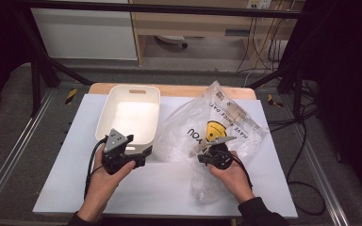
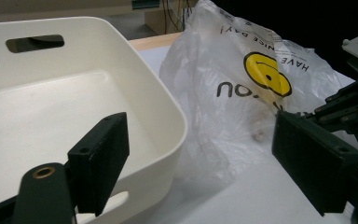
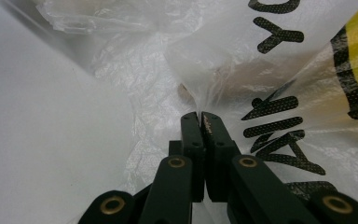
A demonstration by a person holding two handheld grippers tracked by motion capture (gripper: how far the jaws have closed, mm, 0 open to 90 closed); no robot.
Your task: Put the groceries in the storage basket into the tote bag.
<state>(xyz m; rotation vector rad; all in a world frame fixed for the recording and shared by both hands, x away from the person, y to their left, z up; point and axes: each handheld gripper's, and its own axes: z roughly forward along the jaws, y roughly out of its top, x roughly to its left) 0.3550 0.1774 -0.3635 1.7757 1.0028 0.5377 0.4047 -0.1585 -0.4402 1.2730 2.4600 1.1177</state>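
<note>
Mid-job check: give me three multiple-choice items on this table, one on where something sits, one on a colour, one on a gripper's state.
1. Where is the white tub relative to the plastic bag?
A. left of it B. right of it C. on top of it
2. What colour is the smiley face on the bag?
A. red B. yellow C. green
3. How is the right hand-held gripper?
A. wide open B. shut on the bag C. lying on the table

Key: A, in the high view the tub lies left of the bag; B, the print is yellow; B, its jaws pinch the bag's film.

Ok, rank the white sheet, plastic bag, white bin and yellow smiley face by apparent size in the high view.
1. White sheet, covering the tabletop.
2. Plastic bag, crumpled, so its spread is rough.
3. White bin, somewhat smaller than the bag.
4. Yellow smiley face, just a print on the bag.
</note>
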